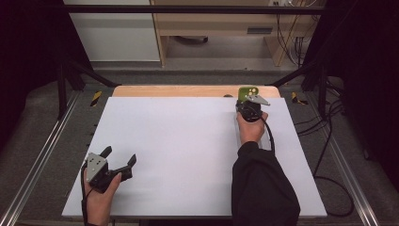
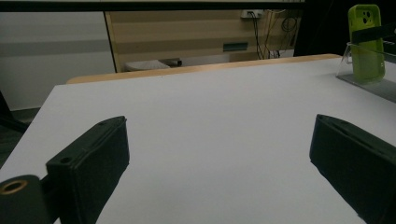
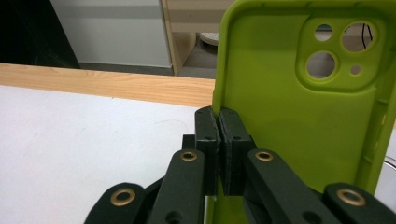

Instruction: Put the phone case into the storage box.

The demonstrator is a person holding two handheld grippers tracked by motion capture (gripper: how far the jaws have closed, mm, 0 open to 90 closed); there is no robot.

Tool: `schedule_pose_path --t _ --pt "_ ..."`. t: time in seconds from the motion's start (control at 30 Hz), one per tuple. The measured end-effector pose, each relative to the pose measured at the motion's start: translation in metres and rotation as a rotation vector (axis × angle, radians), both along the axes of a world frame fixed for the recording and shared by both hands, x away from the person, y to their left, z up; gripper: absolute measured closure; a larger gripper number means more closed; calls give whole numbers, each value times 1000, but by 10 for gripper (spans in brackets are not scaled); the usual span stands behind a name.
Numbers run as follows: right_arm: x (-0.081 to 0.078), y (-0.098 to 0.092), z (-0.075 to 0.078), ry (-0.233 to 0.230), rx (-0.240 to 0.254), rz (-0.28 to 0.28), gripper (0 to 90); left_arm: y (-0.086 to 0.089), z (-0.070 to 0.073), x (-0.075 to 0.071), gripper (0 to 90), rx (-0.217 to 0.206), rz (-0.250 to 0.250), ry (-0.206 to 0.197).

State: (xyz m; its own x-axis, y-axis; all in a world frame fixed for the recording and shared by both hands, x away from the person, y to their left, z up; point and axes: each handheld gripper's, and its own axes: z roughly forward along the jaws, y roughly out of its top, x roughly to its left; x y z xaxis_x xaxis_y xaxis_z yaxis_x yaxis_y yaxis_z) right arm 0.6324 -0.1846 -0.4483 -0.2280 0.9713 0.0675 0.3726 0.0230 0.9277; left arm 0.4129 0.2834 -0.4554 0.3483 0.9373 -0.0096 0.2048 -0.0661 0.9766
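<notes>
A lime-green phone case (image 3: pixel 299 116) stands upright at the far right of the white board, its hollow inside and camera holes facing the right gripper view. My right gripper (image 3: pixel 219 149) is shut on the case's left edge. From above, the case (image 1: pixel 248 91) shows just beyond the right gripper (image 1: pixel 247 100). In the left gripper view the case (image 2: pixel 366 44) rests in a clear stand (image 2: pixel 362 79). My left gripper (image 1: pixel 119 156) sits at the near left of the board, its jaws wide open with nothing between them (image 2: pixel 219 154).
The white board (image 1: pixel 188 141) covers a wooden table whose far edge (image 1: pixel 188 91) shows. Metal rails (image 1: pixel 42 155) run along both sides. Cables (image 1: pixel 329 141) trail on the right. A cabinet (image 1: pixel 211 28) stands behind.
</notes>
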Motion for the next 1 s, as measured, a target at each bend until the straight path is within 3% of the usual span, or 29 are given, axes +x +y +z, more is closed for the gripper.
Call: schedule_pose_path --t 1.0 --pt "0 0 2 -2 10 -6 839 1 0 1 43 -8 -3 2"
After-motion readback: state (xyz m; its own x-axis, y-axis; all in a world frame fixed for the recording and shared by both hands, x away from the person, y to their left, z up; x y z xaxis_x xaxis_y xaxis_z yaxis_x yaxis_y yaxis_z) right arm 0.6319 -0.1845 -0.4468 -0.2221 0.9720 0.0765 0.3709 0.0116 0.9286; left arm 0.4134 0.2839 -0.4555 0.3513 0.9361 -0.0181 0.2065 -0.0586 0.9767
